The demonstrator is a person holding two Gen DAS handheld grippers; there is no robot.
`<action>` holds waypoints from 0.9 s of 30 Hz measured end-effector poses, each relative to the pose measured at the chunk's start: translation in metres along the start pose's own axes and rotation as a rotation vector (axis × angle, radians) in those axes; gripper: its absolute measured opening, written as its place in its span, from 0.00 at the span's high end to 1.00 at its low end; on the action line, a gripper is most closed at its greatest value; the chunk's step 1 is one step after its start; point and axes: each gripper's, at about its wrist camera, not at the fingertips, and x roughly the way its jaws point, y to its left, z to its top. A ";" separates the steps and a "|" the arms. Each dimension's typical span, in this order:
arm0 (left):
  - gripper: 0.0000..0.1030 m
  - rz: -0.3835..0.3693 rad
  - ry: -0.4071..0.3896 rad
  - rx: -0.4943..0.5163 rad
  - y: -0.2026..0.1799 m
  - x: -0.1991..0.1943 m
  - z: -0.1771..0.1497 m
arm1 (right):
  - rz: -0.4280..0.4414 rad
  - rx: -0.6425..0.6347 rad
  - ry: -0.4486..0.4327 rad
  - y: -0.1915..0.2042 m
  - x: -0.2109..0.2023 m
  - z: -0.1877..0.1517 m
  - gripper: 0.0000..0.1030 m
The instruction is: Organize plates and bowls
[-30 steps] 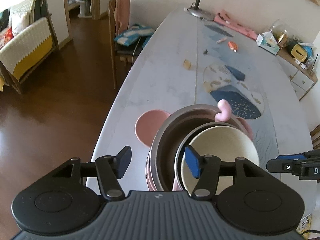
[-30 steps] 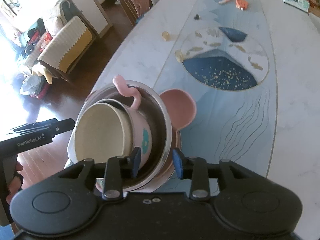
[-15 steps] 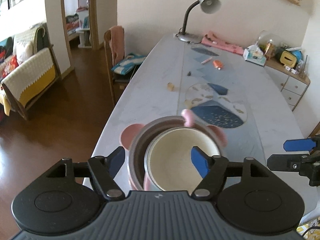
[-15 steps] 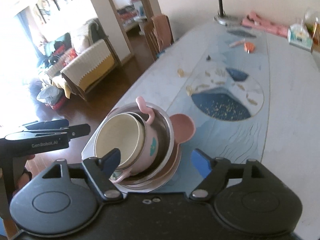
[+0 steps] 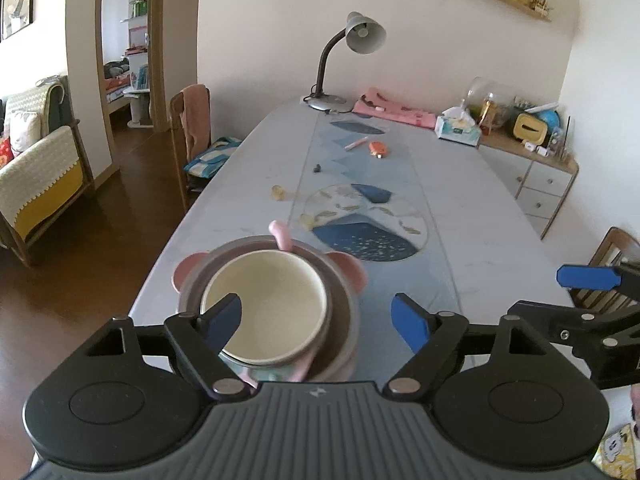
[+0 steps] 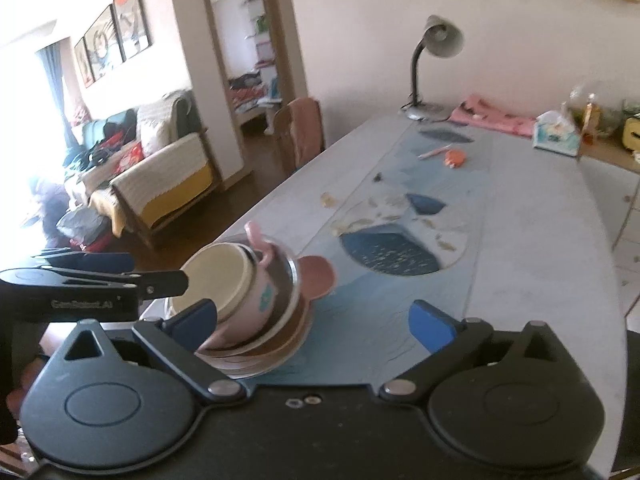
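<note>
The long oval marble-look tabletop [image 5: 460, 216] with its blue painted runner carries, near its near left edge, one nested stack of dishes. A second ago both tools were closed in on that stack, the left one at the cream bowl's rim and the right one at the steel bowl's rim; now both have drawn back and up, and the stack stands alone, so the nesting step looks done. The pink plastic plate with two round ears [image 5: 350, 270] lies at the bottom, the round stainless-steel bowl [image 6: 290, 280] sits in it, the pink handled cup [image 6: 260, 300] sits in that, and the cream round bowl [image 5: 266, 304] rests inside the cup, empty. In the right wrist view the inner pieces lean toward the tabletop's edge instead of sitting level. The left tool [image 5: 316, 320] has its jaws opening wide, with nothing pressed between its blue pads. The right tool [image 6: 314, 320] is likewise opening to full spread and grips nothing.
</note>
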 end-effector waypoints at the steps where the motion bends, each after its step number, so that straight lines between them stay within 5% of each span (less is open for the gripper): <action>1: 0.14 -0.004 -0.003 -0.005 -0.002 -0.002 -0.001 | -0.003 0.011 -0.011 -0.003 -0.003 -0.002 0.00; 5: 0.00 -0.009 -0.035 -0.034 -0.004 -0.010 -0.006 | -0.015 0.064 -0.054 -0.014 -0.014 -0.013 0.00; 27: 0.00 0.057 -0.034 -0.045 -0.040 -0.045 -0.026 | -0.080 0.139 -0.124 -0.026 -0.054 -0.040 0.00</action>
